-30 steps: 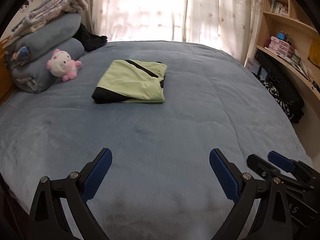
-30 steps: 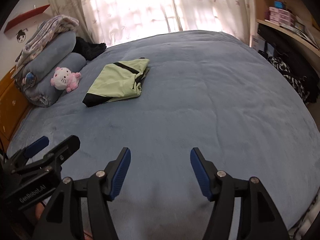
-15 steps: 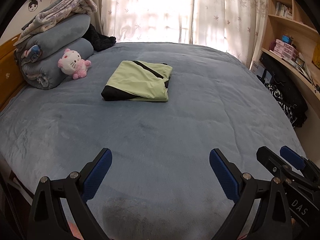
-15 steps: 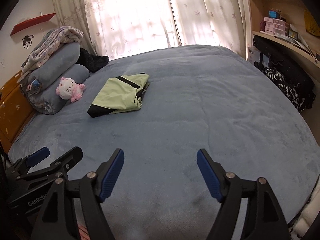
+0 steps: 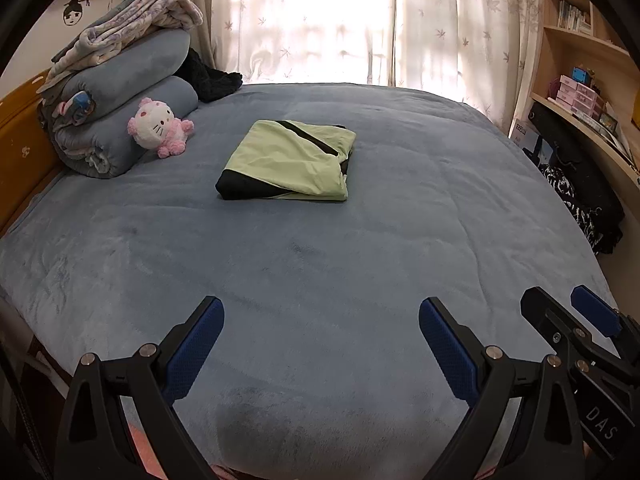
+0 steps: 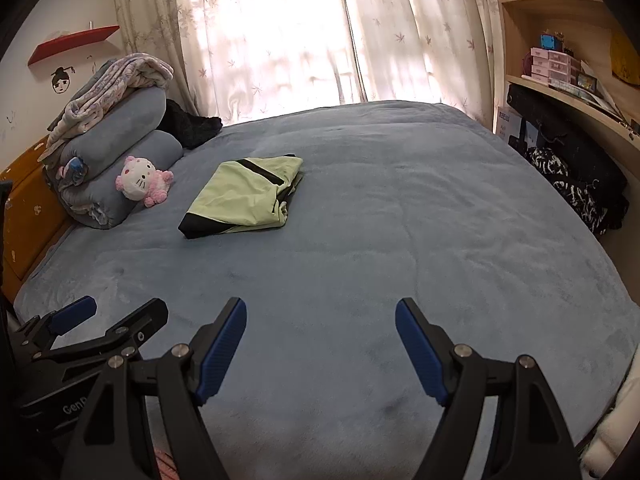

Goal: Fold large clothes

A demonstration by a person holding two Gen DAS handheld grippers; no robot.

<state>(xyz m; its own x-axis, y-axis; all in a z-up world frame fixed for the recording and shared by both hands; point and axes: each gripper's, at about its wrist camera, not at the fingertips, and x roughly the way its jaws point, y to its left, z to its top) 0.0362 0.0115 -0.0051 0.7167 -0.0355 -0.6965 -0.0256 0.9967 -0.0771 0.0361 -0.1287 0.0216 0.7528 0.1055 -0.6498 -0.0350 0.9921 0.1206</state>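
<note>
Backing off from the bed: both views now take in more curtain and wall than a second ago, and the garment sits farther off. Left tongs and right tongs gape wide, holding nothing, low over the near edge. Garment lies folded, a compact green-and-black packet mid-bed, near the plush but apart. Judged: folding done, retreat under way

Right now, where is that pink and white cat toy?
The plush cat sits at the left of both views, leaning against the rolled blue blankets, left of the folded green garment.
</note>
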